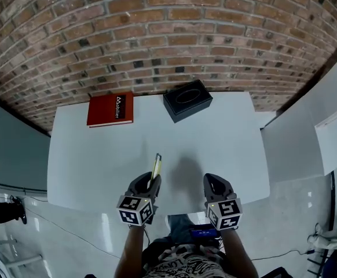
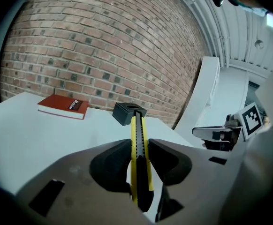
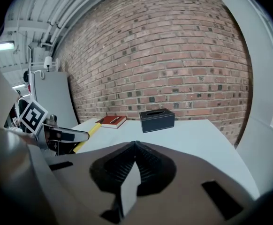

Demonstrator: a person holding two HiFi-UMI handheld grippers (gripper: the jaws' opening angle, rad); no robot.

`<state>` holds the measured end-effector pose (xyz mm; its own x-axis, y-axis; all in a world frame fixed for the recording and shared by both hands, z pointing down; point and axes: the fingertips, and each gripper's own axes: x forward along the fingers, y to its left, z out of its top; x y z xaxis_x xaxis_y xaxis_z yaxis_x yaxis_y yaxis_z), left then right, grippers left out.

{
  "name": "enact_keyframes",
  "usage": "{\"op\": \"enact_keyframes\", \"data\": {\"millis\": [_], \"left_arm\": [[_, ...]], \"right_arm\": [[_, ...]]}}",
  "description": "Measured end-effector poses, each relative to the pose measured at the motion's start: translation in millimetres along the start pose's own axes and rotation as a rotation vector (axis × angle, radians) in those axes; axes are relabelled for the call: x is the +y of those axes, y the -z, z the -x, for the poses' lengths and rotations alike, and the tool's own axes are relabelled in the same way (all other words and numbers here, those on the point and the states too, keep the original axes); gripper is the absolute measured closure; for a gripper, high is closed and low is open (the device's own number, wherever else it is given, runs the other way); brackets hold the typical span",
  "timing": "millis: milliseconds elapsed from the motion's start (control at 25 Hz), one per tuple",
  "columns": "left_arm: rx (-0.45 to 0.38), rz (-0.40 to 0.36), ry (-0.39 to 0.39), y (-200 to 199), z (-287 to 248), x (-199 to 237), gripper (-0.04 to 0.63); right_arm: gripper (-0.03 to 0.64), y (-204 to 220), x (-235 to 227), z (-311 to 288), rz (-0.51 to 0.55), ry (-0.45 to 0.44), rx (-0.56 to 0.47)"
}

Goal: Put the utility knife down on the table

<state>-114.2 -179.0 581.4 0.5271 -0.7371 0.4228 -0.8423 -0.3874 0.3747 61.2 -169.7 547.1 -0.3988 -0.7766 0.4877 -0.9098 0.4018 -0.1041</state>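
A yellow and black utility knife (image 2: 138, 153) is clamped between the pads of my left gripper (image 2: 139, 161), pointing forward over the white table (image 1: 99, 155). In the head view the knife (image 1: 156, 167) sticks out ahead of the left gripper (image 1: 151, 184) near the table's front edge. The right gripper view shows the knife (image 3: 87, 136) from the side, held above the tabletop. My right gripper (image 1: 216, 185) hovers at the front edge, to the right of the left one. Its jaws (image 3: 134, 146) are pressed together with nothing between them.
A red book (image 1: 110, 109) lies at the table's far left. A black tissue box (image 1: 187, 99) stands at the far middle, near the brick wall (image 1: 168, 33). A white panel (image 1: 307, 138) rises to the right of the table.
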Motion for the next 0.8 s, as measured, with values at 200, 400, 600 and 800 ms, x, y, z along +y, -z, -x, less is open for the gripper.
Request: {"op": "enact_keyframes", "data": {"millis": [200,400,600,800], "left_arm": [[0.051,-0.005,-0.003,16.8,-13.4,7.0,0.474],[0.098,-0.002,-0.007,32.1,-24.4,14.3,0.474],[0.146,-0.030,-0.010,45.1,-38.5,21.4,0.474],[0.191,-0.050,-0.007,56.7,-50.4,27.1,0.474]], "right_arm": [[0.617,10.2,-2.6,-11.5,-0.005,-0.004,0.035],[0.617,21.8,-5.0,-22.0,-0.001,-0.005,0.076],[0.617,34.7,-10.1,-33.5,0.004,-0.009,0.121],[0.617,41.9,-14.7,-44.9,0.006,-0.012,0.152]]}}
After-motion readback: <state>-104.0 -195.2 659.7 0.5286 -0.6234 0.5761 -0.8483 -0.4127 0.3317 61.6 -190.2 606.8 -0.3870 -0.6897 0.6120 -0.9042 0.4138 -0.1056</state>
